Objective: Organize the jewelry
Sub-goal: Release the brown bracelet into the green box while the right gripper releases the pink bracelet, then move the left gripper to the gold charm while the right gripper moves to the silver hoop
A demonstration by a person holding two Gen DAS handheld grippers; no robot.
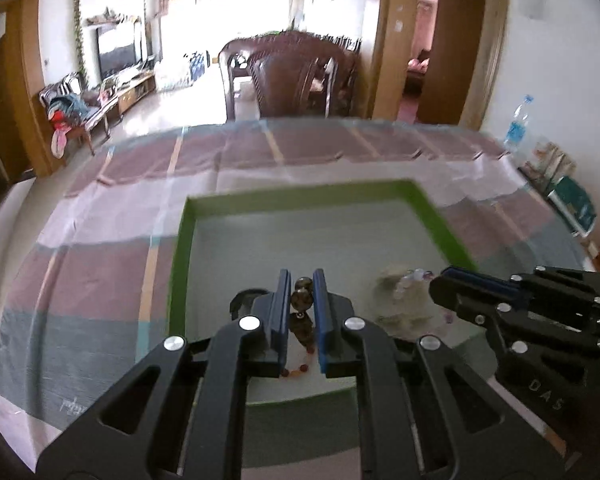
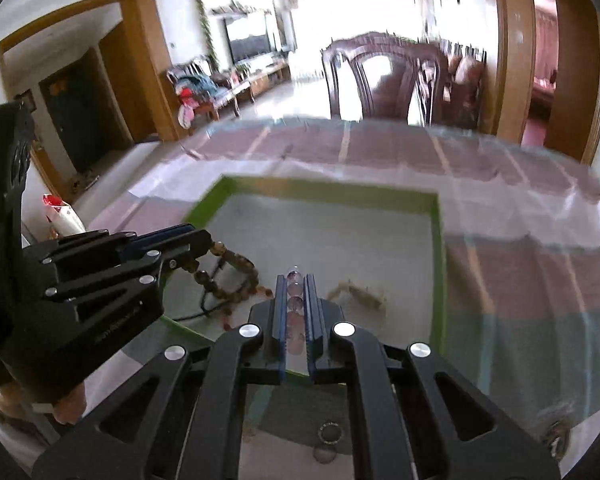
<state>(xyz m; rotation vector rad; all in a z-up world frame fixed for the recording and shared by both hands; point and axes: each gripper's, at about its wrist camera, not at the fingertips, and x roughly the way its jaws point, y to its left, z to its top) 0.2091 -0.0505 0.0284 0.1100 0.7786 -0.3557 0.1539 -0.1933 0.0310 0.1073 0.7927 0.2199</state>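
Left gripper (image 1: 302,280) is clenched on a brown bead bracelet (image 1: 303,300), seen first from the left wrist camera. Only a few big beads sit between the blue pads; the smaller orange beads hang below, over the floor of the green tray (image 1: 182,248). The tray lies on the bench (image 1: 100,272), which is covered with a checked cloth. To the right, the right gripper (image 1: 440,280) comes in from the side, and pale beads show just beside its tip. Because the bracelet is pinched at one point only, I judge that it could slide out or swing if the hand moves fast, and then it would drop outside the tray.

From the right wrist camera, the right gripper (image 2: 296,280) is closed on a pale pink bead bracelet (image 2: 295,300), whose round beads stand in a row between the pads. Smooth round beads can roll out of such a grip. The left gripper (image 2: 204,240) is near on the left, with the brown bead bracelet (image 2: 236,264) looping down to the tray (image 2: 440,248). The two strands are close, so they may tangle, or the grippers may knock together. A small ring (image 2: 330,432) lies on the bench before the tray; a careless sweep could push it off.
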